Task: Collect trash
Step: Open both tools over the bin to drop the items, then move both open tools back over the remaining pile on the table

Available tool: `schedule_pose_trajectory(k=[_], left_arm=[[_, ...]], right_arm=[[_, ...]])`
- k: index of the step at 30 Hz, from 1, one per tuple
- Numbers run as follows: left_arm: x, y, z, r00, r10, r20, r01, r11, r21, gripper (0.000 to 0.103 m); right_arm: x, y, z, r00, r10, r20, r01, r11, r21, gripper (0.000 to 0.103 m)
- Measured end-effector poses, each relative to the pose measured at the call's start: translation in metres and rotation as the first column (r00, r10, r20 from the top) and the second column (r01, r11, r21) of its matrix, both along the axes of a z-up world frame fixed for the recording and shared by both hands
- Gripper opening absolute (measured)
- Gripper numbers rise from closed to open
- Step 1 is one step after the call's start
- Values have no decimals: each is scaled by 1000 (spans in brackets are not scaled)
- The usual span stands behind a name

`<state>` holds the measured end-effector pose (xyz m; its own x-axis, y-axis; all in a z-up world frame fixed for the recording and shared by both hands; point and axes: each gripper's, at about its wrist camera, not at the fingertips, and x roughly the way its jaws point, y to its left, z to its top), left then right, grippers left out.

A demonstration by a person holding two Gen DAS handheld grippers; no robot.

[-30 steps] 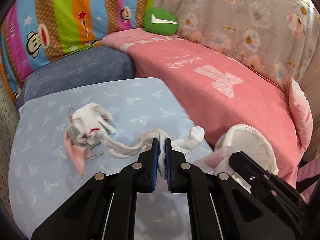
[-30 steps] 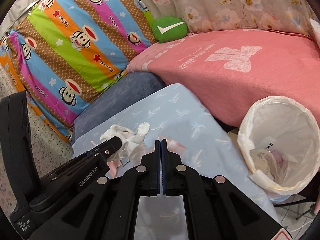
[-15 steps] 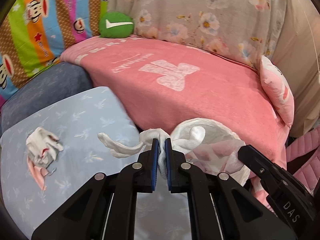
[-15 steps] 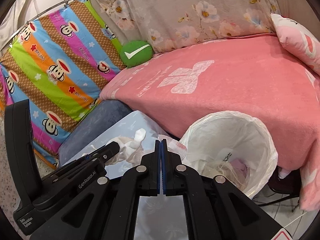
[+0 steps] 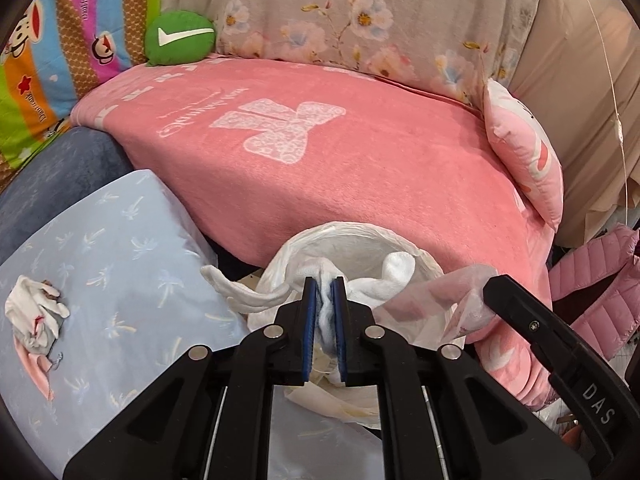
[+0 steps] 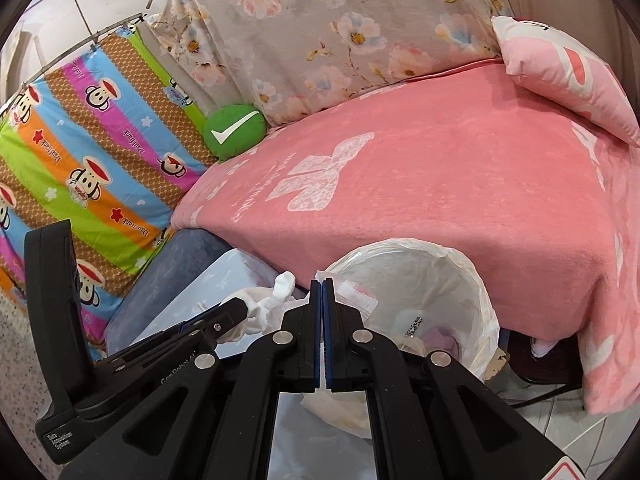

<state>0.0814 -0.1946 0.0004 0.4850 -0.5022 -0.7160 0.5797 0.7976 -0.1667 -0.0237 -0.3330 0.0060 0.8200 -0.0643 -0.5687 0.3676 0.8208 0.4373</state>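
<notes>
My left gripper [image 5: 323, 286] is shut on a twisted white tissue [image 5: 376, 284] and holds it over the near rim of the white-lined trash bin [image 5: 360, 240]. My right gripper [image 6: 322, 282] is shut on a thin clear plastic wrapper [image 6: 356, 294] at the left rim of the same bin [image 6: 476, 280]. The wrapper also shows in the left wrist view [image 5: 432, 300]. The left gripper [image 6: 240, 308] and its tissue [image 6: 276, 300] show in the right wrist view. Another wad of white and pink trash [image 5: 34, 320] lies on the light blue cushion [image 5: 120, 264] at far left.
A pink blanket [image 5: 340, 152] covers the sofa behind the bin. A green check-mark cushion [image 5: 180, 36], a striped monkey-print cloth [image 6: 80, 152] and a pink pillow [image 5: 524, 152] lie around. A pink padded jacket [image 5: 596, 280] hangs at right. Some trash lies inside the bin [image 6: 424, 332].
Both grippers have swung right from the blue cushion to the bin, carrying the tissue and the wrapper. The remaining wad has slid to the far left of the view.
</notes>
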Motion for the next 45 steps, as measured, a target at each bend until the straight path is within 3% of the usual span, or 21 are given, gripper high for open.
schedule_pose_trajectory(k=[2, 5, 6, 8, 10, 34, 45], left_arm=[[0, -4, -2, 1000, -10, -10, 10, 1000, 7, 22], [-2, -2, 0, 1000, 19, 12, -19, 1000, 10, 57], [-2, -2, 0, 1000, 26, 18, -26, 1000, 7, 61], [-1, 1, 1, 999, 35, 22, -36, 999, 8, 62], [0, 2, 1, 999, 47, 25, -47, 999, 14, 62], [0, 63, 1, 983, 182, 30, -182, 983, -1, 62], [13, 130, -8, 947, 321, 5, -321, 947, 4, 63]], right_arm=[[1, -1, -2, 1000, 5, -3, -5, 1000, 2, 2], [2, 0, -2, 1000, 2, 0, -2, 1000, -7, 8], [3, 0, -2, 1000, 4, -1, -4, 1000, -8, 9], [3, 2, -2, 1000, 2, -1, -2, 1000, -9, 14], [2, 3, -3, 1000, -1, 1, 1, 1000, -8, 26], [18, 59, -3, 992, 119, -39, -120, 992, -37, 26], [43, 124, -7, 969, 235, -70, -239, 970, -53, 32]])
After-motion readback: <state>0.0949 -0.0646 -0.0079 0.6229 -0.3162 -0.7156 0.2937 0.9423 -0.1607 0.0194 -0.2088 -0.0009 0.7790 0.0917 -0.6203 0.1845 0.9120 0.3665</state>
